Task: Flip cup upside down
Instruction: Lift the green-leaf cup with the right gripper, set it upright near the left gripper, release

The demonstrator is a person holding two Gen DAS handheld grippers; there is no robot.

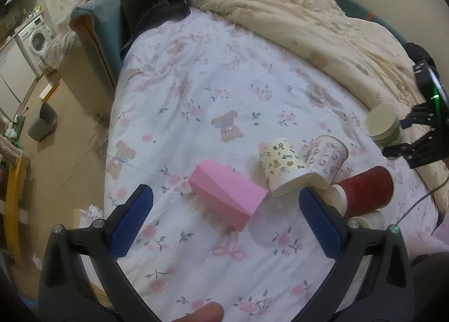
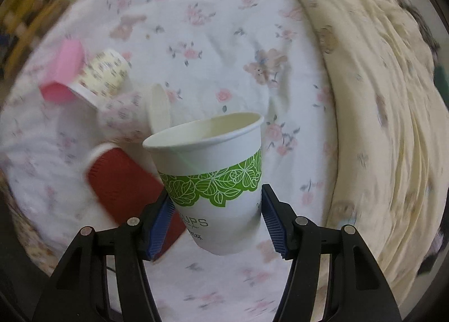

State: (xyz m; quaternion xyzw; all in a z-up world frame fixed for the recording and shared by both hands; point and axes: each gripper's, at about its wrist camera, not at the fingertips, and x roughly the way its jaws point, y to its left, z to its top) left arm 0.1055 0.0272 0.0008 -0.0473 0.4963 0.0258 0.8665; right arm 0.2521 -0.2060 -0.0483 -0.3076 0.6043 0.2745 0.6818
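My right gripper (image 2: 217,223) is shut on a white paper cup with a green leaf band (image 2: 213,176), held above the floral bedsheet (image 2: 213,27), mouth up and tilted away. In the left wrist view the same cup (image 1: 383,124) shows at the right edge, held by the right gripper (image 1: 412,137). My left gripper (image 1: 224,221) is open and empty, low over the sheet. Just beyond it lie a yellow patterned cup (image 1: 283,167), a pink patterned cup (image 1: 328,156) and a red ribbed cup (image 1: 364,190), all on their sides.
A pink box (image 1: 227,194) lies ahead of the left gripper. A cream quilt (image 1: 322,30) is bunched along the far right of the bed. The bed's left edge drops to the floor, with a grey bin (image 1: 42,122) and a washing machine (image 1: 35,37).
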